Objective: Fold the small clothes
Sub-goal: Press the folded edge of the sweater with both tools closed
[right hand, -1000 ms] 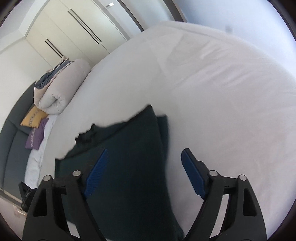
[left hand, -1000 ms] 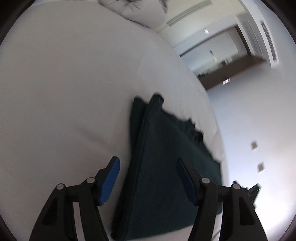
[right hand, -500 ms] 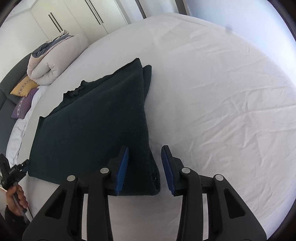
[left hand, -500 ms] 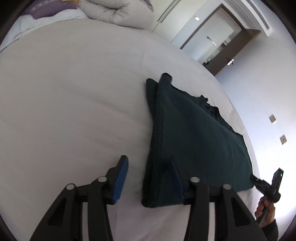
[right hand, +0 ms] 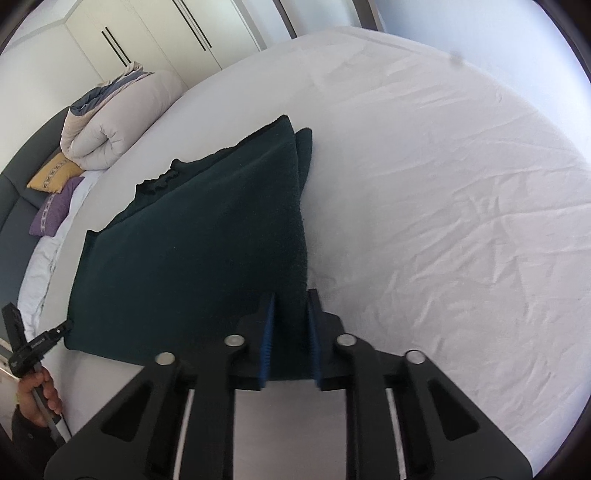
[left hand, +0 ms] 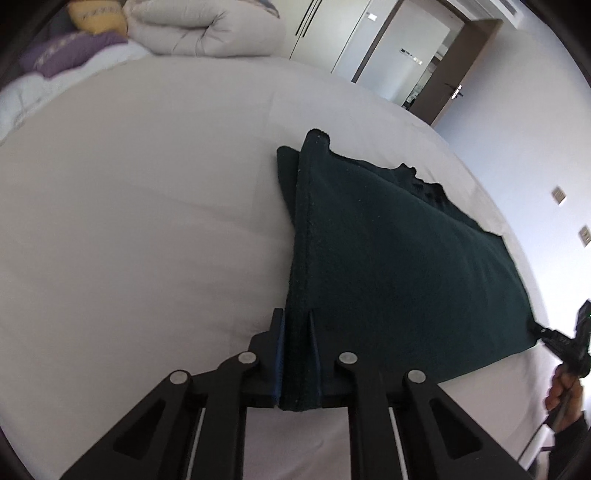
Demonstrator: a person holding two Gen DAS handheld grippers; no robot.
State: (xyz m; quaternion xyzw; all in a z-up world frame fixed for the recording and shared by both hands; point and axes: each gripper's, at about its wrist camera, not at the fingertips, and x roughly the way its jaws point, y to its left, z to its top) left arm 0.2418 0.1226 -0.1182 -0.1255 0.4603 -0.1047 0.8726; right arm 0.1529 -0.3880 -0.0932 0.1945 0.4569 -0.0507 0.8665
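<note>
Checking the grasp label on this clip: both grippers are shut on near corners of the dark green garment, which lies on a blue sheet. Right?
Not quite: the sheet is white, as the right wrist view shows. The left gripper and right gripper are shut on the dark green garment.

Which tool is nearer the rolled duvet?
Left. The left tool grips the dark garment at the corner on the rolled duvet side; the right tool grips the corner farther away.

Dark green garment (left hand: 388, 258) on a white sheet (left hand: 147, 240); yellow pillow (right hand: 53, 173) and purple pillow (right hand: 51, 212), both patterned, upper left.
</note>
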